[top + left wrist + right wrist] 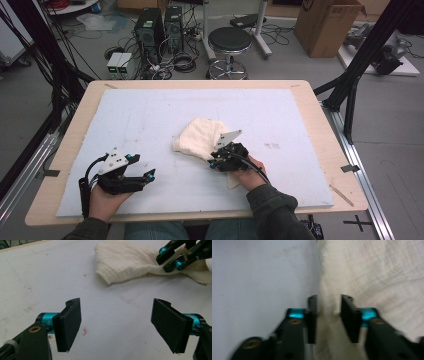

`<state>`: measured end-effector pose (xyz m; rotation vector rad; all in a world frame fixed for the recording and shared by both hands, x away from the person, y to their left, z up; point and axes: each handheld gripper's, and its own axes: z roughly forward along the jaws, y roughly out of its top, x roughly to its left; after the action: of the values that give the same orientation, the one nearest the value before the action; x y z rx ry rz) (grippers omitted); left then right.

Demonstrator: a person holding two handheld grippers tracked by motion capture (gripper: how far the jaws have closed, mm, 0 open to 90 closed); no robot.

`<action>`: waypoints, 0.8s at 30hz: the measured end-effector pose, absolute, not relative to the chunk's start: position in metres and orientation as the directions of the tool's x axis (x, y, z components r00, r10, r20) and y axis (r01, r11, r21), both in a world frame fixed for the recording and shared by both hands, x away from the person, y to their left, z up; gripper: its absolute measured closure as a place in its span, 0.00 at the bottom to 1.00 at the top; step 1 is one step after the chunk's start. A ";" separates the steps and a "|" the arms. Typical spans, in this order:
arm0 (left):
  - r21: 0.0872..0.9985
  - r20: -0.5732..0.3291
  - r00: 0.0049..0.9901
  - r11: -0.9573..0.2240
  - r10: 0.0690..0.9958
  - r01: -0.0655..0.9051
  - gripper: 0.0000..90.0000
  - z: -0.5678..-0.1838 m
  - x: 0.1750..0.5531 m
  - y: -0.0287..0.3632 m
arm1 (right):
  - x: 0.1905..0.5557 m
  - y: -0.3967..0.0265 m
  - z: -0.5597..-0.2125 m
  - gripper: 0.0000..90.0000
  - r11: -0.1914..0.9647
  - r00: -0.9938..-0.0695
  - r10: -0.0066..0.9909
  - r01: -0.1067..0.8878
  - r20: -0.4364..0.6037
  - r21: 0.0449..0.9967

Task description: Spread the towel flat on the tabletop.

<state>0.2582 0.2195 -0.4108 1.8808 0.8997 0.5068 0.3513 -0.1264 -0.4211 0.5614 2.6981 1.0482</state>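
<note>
High view: you sit at a wooden table (pixel 320 125) covered by a pale blue-white mat (pixel 150 120). On the mat, a little right of centre, lies a crumpled cream cloth (pixel 199 137), bunched into a loose heap with its near edge trailing toward you.

Your right hand (pixel 248 175) holds the right gripper (pixel 216 159) at the near right side of the cloth, pointing left and away from you into the fabric. Your left hand (pixel 102 200) holds the left gripper (pixel 148 176) at the near left of the mat, well apart from the cloth and low over the bare surface.

The step in hand appears to be taking hold of the cloth's edge, most likely to spread or fold it. The next move calls for a firm pinch on that edge with the right gripper, and then probably bringing the left gripper across to a second edge.

In the right gripper view, the right gripper's (pixel 328 315) jaws stand narrowly apart, straddling a raised fold of the cloth (pixel 372 275). The fold sits between the pads, but the picture is blurred, so you cannot yet count it as a firm grip.

In the left gripper view, the left gripper's (pixel 116 325) jaws stand wide open over the bare mat (pixel 45 277), holding nothing and touching nothing, with the cloth (pixel 125 261) lying farther off.
</note>
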 end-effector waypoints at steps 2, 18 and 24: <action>0.892 -0.034 0.640 -0.266 0.768 0.366 0.28 -0.410 0.258 0.220 | 0.352 -0.124 -0.419 0.93 0.688 -0.915 0.401 0.275 -0.036 0.672; 0.902 -0.036 0.645 -0.253 0.764 0.349 0.28 -0.406 0.256 0.222 | 0.322 -0.100 -0.357 0.97 0.601 -0.957 0.290 0.182 0.000 0.779; 0.901 -0.066 0.657 -0.238 0.751 0.362 0.28 -0.407 0.260 0.214 | 0.358 -0.111 -0.363 0.97 0.593 -0.925 0.381 0.248 0.005 0.766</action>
<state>0.2596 0.2141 -0.4068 1.8449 0.8843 0.4730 0.3581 -0.1105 -0.3627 0.5287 2.6592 1.2408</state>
